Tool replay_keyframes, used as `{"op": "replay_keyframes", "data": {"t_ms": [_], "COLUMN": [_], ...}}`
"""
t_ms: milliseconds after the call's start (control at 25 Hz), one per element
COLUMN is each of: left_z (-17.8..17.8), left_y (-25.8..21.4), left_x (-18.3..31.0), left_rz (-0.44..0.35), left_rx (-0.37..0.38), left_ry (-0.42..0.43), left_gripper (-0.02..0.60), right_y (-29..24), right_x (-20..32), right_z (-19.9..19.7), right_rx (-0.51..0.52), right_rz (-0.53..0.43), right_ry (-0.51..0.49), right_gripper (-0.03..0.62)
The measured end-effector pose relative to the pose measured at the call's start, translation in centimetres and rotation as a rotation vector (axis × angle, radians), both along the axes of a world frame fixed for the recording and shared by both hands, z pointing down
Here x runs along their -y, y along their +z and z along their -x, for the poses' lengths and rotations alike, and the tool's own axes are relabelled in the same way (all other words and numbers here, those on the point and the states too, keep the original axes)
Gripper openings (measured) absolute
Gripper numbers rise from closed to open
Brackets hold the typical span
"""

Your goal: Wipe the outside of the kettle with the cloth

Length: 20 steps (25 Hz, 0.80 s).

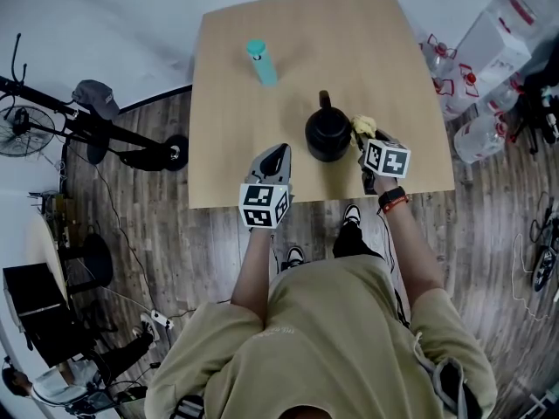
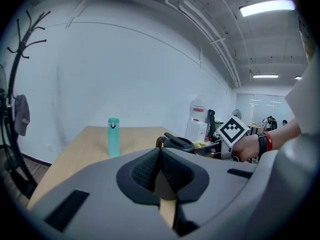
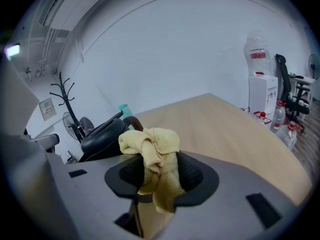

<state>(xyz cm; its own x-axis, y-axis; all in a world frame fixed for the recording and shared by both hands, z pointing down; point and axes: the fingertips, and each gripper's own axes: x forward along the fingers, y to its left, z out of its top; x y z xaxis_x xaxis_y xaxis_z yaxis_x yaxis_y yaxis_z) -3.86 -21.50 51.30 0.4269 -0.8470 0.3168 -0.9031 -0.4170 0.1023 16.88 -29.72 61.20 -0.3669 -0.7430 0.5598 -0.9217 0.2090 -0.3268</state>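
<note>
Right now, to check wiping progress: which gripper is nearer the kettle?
Right. The right gripper, holding the cloth, is just right of the kettle; the left gripper sits apart on its left.

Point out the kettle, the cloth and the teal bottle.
kettle [image 1: 327, 136]: head view, top of its black body.
cloth [image 3: 151, 145]: right gripper view, bunched middle.
bottle [image 1: 262, 66]: head view, its side.

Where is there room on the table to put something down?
Bare: the table's far right corner, behind the kettle and right of the teal bottle; also the left strip between bottle and left tongs. Crowded: the near edge, where the right tongs hold the cloth beside the kettle.
</note>
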Motion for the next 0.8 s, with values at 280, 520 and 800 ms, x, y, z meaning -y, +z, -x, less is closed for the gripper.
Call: {"op": "replay_keyframes", "data": {"t_ms": [280,520,800], "left_z": [1.5,3.2,6.9], "left_y": [-0.1,-0.4,-0.2], "left_x": [-1.1,-2.4,-3.1], "left_rz": [-0.011,-0.021,-0.025], "left_rx": [-0.016,-0.025,-0.026], "left_ry": [0.018,0.035,0.011], "left_gripper": [0.023,0.023,0.023], "right_y": [-0.1,-0.7,-0.1], "right_x": [-6.4,-10.9,-12.2], "right_z": [2.5,7.3,14.4], "right_rx": [0.072,0.146,0.168], "right_rz": [0.008,0.02,0.04], "right_ry": [0.043,0.027,-0.053], "right_gripper": [0.169,0.17,0.169]}}
